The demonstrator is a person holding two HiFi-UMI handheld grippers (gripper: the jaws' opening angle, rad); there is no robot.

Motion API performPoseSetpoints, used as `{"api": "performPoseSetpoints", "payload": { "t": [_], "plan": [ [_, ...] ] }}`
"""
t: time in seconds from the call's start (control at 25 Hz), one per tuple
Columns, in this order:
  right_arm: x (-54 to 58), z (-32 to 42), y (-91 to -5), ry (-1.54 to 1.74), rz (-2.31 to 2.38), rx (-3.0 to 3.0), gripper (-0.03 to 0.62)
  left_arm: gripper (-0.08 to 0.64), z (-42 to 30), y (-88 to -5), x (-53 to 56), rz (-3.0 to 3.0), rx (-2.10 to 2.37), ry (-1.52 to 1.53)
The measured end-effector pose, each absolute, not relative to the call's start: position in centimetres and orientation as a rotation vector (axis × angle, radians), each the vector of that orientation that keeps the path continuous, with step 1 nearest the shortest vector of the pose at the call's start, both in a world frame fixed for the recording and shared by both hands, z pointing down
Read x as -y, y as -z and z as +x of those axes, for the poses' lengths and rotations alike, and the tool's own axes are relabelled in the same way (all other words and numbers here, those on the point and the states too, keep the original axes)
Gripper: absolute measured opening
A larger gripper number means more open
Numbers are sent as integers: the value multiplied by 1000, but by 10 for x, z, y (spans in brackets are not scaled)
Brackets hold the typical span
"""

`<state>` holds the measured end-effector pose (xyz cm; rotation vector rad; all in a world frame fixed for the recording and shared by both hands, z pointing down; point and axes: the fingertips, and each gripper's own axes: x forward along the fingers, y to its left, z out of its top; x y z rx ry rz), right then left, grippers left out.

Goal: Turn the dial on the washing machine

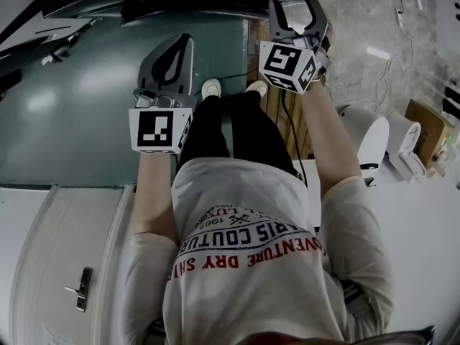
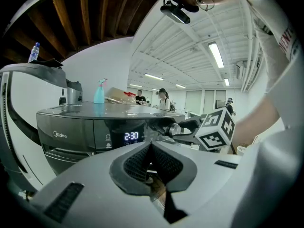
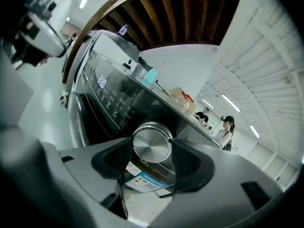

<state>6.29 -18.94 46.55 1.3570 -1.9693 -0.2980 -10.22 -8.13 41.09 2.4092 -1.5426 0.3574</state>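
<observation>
So the dial (image 3: 152,144) was a round silver knob with a flat brushed-metal face and a shinier chrome ring round the edge, sticking out of the washer's (image 2: 71,133) dark glossy front panel. It sat up on the control strip, off to the right of the little lit display (image 2: 131,136) that read 2:30. A sticker (image 3: 141,179) with a blue band was on the front just under it. The right gripper (image 3: 150,150) had the dial square between its jaws. They were spread wide, with the dark ribbed pads (image 3: 185,160) snug against the rim on both sides, so it was pinching the knob face-on. The left gripper view showed the same thing from the side: the right one's marker cube (image 2: 216,128) just off the panel and the jaws reaching in around the knob. The left gripper (image 2: 151,146) held nothing. Its jaws were pressed together at the tips, and it was back from the washer and pointed at its front. In the head view it was over the greenish floor (image 1: 72,106), while the right one was up at the washer's edge. A blue spray bottle (image 2: 99,92) stood on top of the washer, and a few people (image 2: 164,98) were far off in the room behind.
</observation>
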Motion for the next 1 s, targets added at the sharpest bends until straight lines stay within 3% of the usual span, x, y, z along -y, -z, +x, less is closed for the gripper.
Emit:
{"api": "performPoseSetpoints", "payload": {
  "t": [0.32,0.56,0.72,1.0],
  "plan": [
    [193,66,-461,-119,1506,2074,278,17,-103,-405,75,2425,1536,-372],
    [193,66,-459,-120,1491,2061,281,17,-102,-390,73,2471,1516,-379],
    [177,51,-422,-15,1511,2112,282,17,-106,-370,73,2531,1497,-386],
    [128,26,-360,-146,1409,2326,258,17,-119,-313,66,2602,1490,-349]
  ]
}}
